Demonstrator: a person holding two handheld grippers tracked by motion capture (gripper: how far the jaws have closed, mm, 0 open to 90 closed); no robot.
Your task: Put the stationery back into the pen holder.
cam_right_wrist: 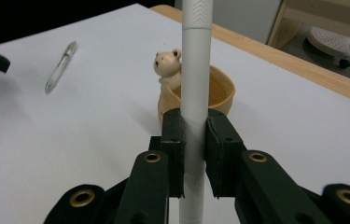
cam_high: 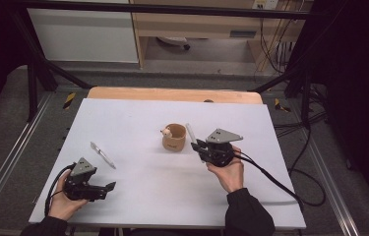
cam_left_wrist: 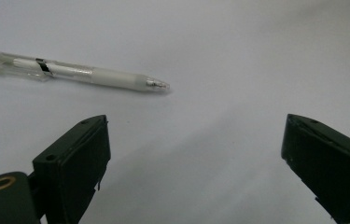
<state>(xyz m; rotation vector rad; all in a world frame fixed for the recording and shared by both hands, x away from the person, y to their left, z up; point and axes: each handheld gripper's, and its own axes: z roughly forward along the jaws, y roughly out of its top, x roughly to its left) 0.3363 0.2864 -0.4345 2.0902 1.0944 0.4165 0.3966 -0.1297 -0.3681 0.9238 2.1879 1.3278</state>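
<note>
White pen [cam_right_wrist: 195, 70] clamped upright between the closed jaws of the right gripper [cam_right_wrist: 193, 140]; long axis near vertical, one end rising past the top edge of the right gripper view, the other hanging below the jaws. In the high view the same pen [cam_high: 190, 133] stands just right of the tan cup [cam_high: 173, 137], close to its rim but not inside it. Cup carries a small animal figure [cam_right_wrist: 168, 63] on its rim and sits mid-table, upright, mouth open to the top.

Key relation: cup lies just ahead of and slightly left of the right gripper [cam_high: 198, 146]. Judged next move: a short carry over the rim, pen kept vertical, then lower and release. Risk: the lower end catching the rim or the figure.

Second pen, clear-barrelled [cam_left_wrist: 72, 72], lies flat on the white table [cam_high: 138, 196], well left of the cup. In the left gripper view its tip points right and its long axis runs across the view, beyond the jaws. Left gripper [cam_high: 108, 189] rests low near the table's front-left corner, jaws spread wide, holding nothing; it is the nearer tool to that pen [cam_high: 102, 154].
</note>
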